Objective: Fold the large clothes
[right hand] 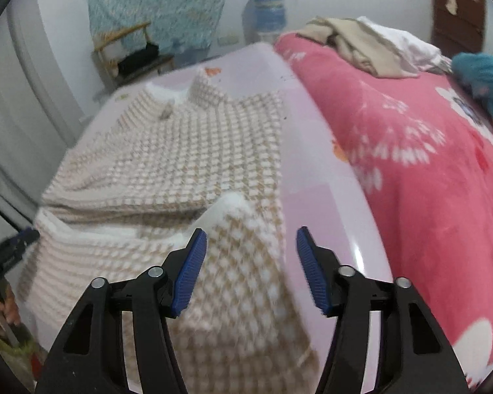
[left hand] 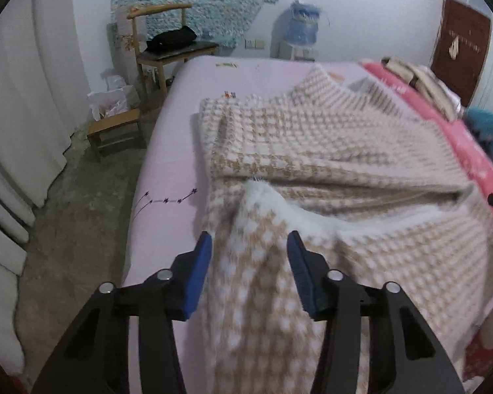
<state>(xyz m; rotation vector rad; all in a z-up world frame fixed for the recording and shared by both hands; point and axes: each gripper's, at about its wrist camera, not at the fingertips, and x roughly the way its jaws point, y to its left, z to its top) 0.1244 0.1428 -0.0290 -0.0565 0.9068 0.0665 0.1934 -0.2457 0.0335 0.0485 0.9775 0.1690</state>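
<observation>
A large beige-and-white houndstooth knit garment (left hand: 299,151) lies spread on the pale pink bed sheet (left hand: 174,138), its near hem folded up and showing white lining. It also shows in the right wrist view (right hand: 187,151). My left gripper (left hand: 249,239) is open, its blue pads either side of the near left corner of the garment. My right gripper (right hand: 251,234) is open over the garment's near right corner and the sheet (right hand: 325,170). The left gripper (right hand: 16,246) shows at the left edge of the right wrist view.
A pink floral blanket (right hand: 427,164) covers the bed's right side, with crumpled clothes (right hand: 368,42) and a teal item (right hand: 486,75) on it. A wooden chair (left hand: 167,49) and a low stool (left hand: 118,131) stand left of the bed. White curtains (left hand: 23,115) hang at left.
</observation>
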